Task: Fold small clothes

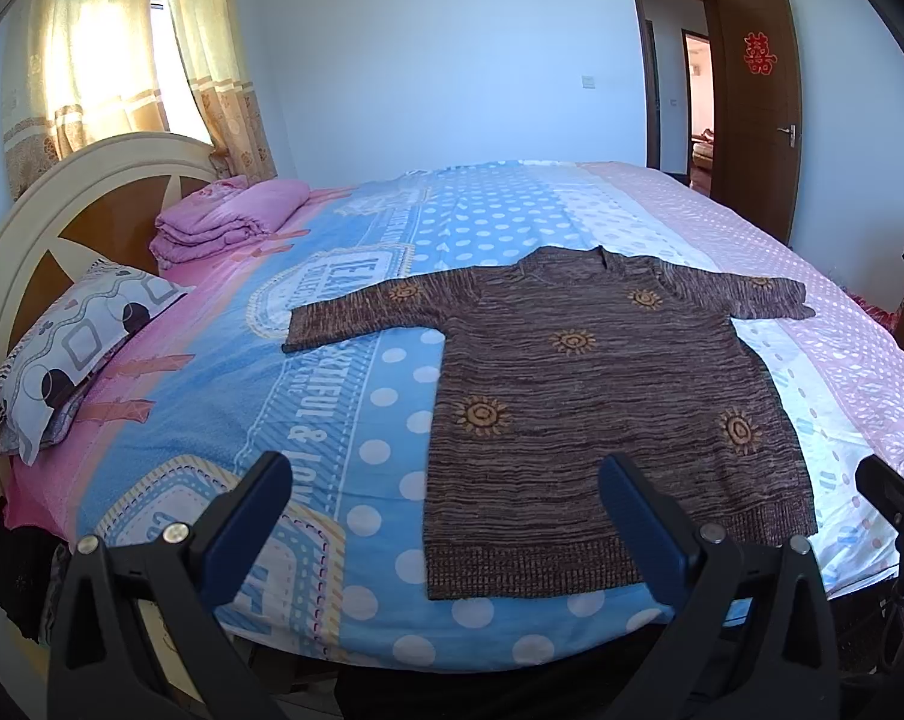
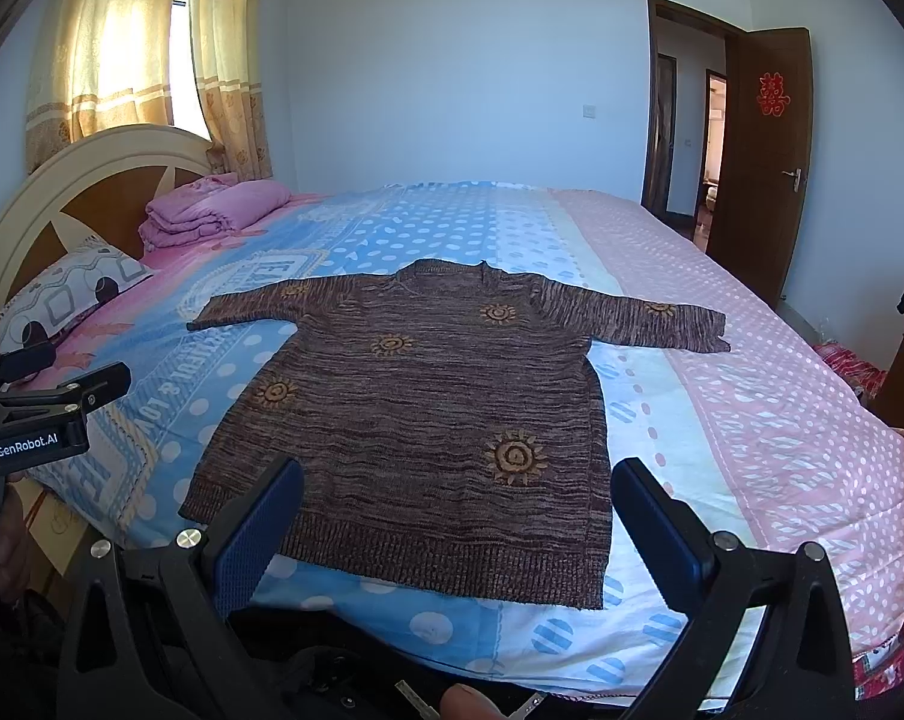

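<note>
We hold the left gripper (image 1: 446,516) over the near edge of the bed (image 1: 392,630), its jaws spread wide with nothing between them. Ahead of those jaws, and a little toward the right one, a brown knitted sweater (image 1: 596,396) lies flat on the bed cover, face up, both sleeves stretched out sideways and the collar pointing away from us. Its ribbed hem sits just beyond the right jaw, and the left jaw stands over the blue dotted cover, clear of the cloth.

Our right gripper (image 2: 458,525) also hangs at the near edge, jaws wide and empty. From here the sweater (image 2: 416,408) lies straight ahead, between the two jaws and just past them; the hem's left corner shows right by the left jaw, while the right jaw stands over the pale striped part of the bed (image 2: 752,420). Neither gripper appears to touch the sweater.

Orange sun shapes dot the knit. Far ahead and to the left of the jaws, by the headboard (image 1: 44,228), lie a patterned pillow (image 1: 74,348) and a folded pink blanket (image 1: 230,216). Far ahead to the right, a brown door (image 1: 758,108) stands open.
</note>
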Demonstrator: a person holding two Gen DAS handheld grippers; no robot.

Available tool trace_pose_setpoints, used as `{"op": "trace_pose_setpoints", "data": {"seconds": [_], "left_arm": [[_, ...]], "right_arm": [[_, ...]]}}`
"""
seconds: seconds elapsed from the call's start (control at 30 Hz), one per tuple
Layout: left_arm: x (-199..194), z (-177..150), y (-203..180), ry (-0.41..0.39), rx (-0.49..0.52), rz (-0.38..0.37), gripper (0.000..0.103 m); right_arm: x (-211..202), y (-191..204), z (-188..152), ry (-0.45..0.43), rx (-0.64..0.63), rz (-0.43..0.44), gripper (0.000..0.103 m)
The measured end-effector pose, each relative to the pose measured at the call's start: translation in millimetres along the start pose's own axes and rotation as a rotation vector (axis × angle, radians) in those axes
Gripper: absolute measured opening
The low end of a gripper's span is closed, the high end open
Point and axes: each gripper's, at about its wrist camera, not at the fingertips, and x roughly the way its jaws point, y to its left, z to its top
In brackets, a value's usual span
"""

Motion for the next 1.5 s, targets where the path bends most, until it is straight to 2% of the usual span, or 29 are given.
{"op": "trace_pose_setpoints", "data": {"seconds": [1.1,1.3,1.5], "left_arm": [[4,-1,2,0.016,-0.006,0.006,0.103],[13,1,0,0.026,0.0,0.014,0.103],[39,5,1,0.037,0.02,0.052,0.103]], "right_arm": [[6,-1,-1,0.024,-0.001,0.012,0.102],[16,-5,-2,0.035,-0.008,0.022,0.102],[39,-25,0,0.036,0.034,0.058,0.102]]}}
